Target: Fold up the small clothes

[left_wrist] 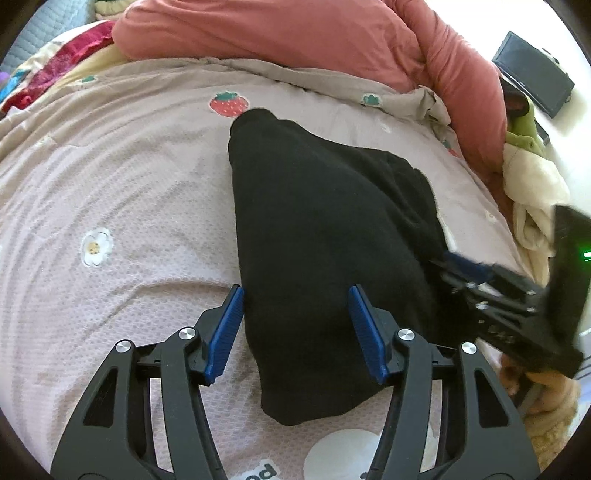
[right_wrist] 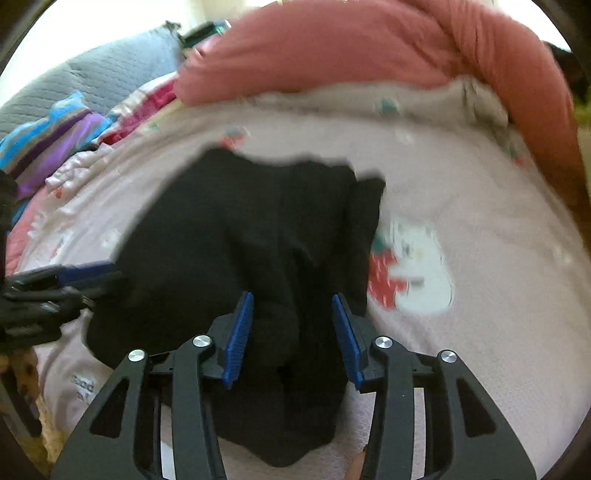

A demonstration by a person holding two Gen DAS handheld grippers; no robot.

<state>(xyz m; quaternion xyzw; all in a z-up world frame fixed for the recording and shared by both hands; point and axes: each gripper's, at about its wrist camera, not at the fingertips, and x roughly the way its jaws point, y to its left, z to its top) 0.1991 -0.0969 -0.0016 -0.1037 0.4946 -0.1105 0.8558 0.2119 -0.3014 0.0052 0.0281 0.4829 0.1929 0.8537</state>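
A black garment (left_wrist: 325, 229) lies partly folded on the pink printed bedspread (left_wrist: 110, 184). My left gripper (left_wrist: 295, 290) hovers over its near end, jaws apart; the left blue pad (left_wrist: 229, 325) sits at the cloth's edge and the other pad is above the fabric, neither pinching it. The right gripper (left_wrist: 461, 266) comes in from the right at the garment's side. In the blurred right wrist view, the right gripper (right_wrist: 291, 297) stands open over a raised fold of the black garment (right_wrist: 229, 236), and the left gripper (right_wrist: 74, 275) shows at the left edge.
A salmon-pink duvet (left_wrist: 277, 33) is heaped along the far side of the bed. Colourful clothes (right_wrist: 55, 136) and a grey cushion (right_wrist: 103, 74) lie at the far left. Cream and green clothes (left_wrist: 532, 173) pile at the right bed edge. A person's hand (left_wrist: 539, 384) holds the right gripper.
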